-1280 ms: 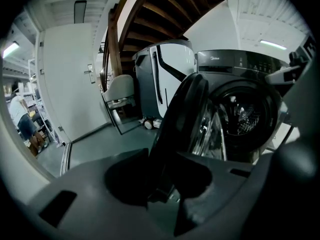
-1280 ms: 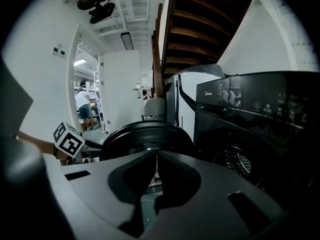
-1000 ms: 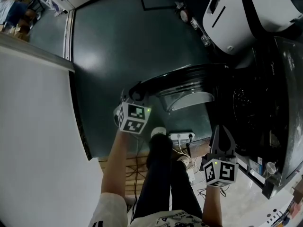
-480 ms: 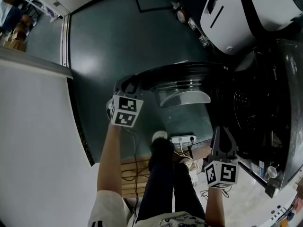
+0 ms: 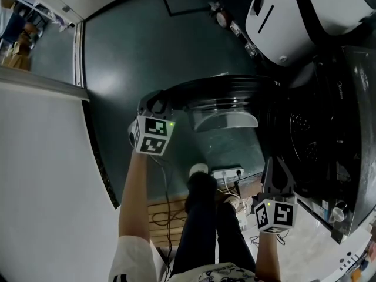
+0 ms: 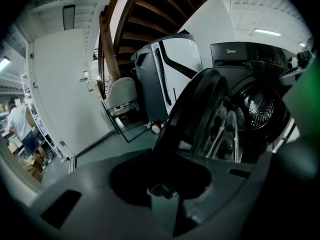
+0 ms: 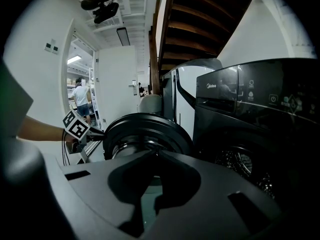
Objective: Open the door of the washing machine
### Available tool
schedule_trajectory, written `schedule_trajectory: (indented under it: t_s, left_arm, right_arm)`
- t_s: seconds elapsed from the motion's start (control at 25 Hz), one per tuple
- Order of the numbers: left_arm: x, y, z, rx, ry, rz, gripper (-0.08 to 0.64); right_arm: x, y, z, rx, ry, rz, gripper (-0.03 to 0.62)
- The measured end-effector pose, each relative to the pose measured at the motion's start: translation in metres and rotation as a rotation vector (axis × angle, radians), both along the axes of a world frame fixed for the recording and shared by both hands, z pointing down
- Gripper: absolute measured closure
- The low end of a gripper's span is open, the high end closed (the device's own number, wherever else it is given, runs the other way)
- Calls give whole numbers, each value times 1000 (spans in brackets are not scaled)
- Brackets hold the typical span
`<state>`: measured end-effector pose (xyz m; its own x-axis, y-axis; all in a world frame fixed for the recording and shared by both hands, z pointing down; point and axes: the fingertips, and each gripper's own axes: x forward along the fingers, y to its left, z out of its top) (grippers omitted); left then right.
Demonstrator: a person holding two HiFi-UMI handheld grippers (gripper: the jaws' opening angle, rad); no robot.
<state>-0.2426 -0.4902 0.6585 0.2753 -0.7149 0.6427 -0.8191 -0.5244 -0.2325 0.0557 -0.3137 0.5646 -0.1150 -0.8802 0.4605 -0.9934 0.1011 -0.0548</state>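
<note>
The black washing machine [image 5: 329,128] stands at the right, its drum [image 6: 262,109] exposed. Its round door [image 5: 217,96] is swung out to the left and stands wide. My left gripper [image 5: 154,106] is at the door's free edge, shut on the rim; in the left gripper view the door [image 6: 192,104] runs down into the jaws [image 6: 162,191]. The right gripper view shows the door [image 7: 145,131] with the left gripper [image 7: 97,132] on its left edge. My right gripper [image 5: 274,163] hangs low before the machine, shut, with nothing in it.
A white appliance [image 5: 305,16] stands beside the washer at the far right. A power strip [image 5: 226,172] and cables lie on the floor by the person's legs [image 5: 202,216]. A white wall [image 5: 41,157] runs along the left. A person [image 7: 80,96] stands far off.
My left gripper has moved up and to the left with the door's rim, and the door has swung wider. The right gripper has hardly shifted.
</note>
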Motion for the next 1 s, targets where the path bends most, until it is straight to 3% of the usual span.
schedule_trajectory:
  t_s: [0.48,0.8,1.0]
  left_arm:
    - [-12,5,-10,17,7,-68,482]
    - [-9,38,-79,115,110,-153,480]
    - [21,73,-145,207,172,-148,482]
  right_arm:
    - [10,3,-8,26,-3,12,572]
    - [14,26,-49,86,-12,-9,572]
    - [22,46,-90,162,-21,-15,572]
